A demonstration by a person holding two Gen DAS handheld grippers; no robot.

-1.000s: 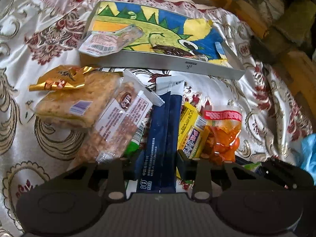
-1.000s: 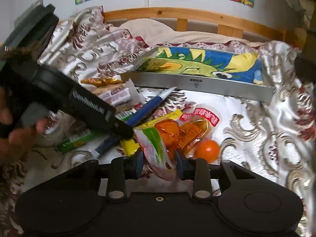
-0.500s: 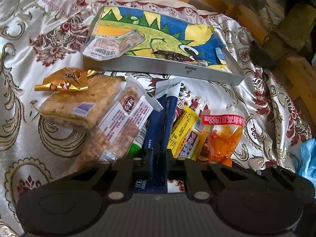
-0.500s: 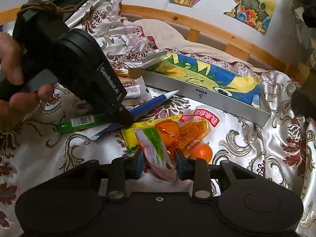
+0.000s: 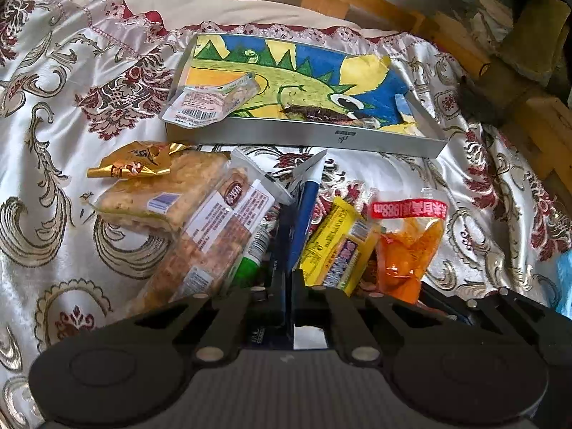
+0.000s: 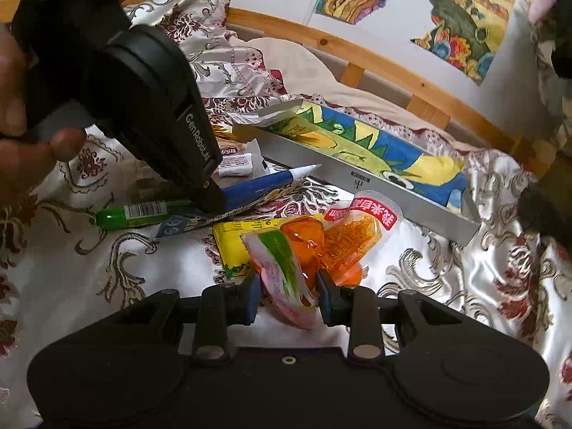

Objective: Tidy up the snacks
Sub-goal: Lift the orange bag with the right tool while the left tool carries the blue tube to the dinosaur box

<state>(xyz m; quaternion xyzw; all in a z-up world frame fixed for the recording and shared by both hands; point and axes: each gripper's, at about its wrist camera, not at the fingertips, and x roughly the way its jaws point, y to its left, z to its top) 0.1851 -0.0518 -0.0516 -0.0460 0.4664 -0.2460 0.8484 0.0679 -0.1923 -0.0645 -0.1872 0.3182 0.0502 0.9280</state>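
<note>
My left gripper [image 5: 289,286] is shut on the near end of a long dark blue packet [image 5: 304,211], which slants up off the bedspread. The right wrist view shows the same left gripper [image 6: 211,200] pinching that blue packet [image 6: 261,186]. My right gripper [image 6: 289,293] is shut on a small pink and green jelly cup [image 6: 282,261], held above the cloth. Behind it lie an orange snack bag [image 6: 357,228] and a yellow packet [image 6: 232,239]. A silver tray [image 5: 304,136] lined with a dinosaur drawing stands further back with one clear packet [image 5: 211,102] in it.
Left of the blue packet lie two biscuit packs [image 5: 161,193] [image 5: 221,228], a gold wrapper [image 5: 139,164] and a green tube [image 6: 139,211]. A person's hand [image 6: 21,164] holds the left gripper. A wooden bed rail [image 6: 393,71] runs behind the tray.
The left jaws closed on the blue packet and lifted its near end a little. The right gripper rolled and shifted slightly, still holding the jelly cup.
</note>
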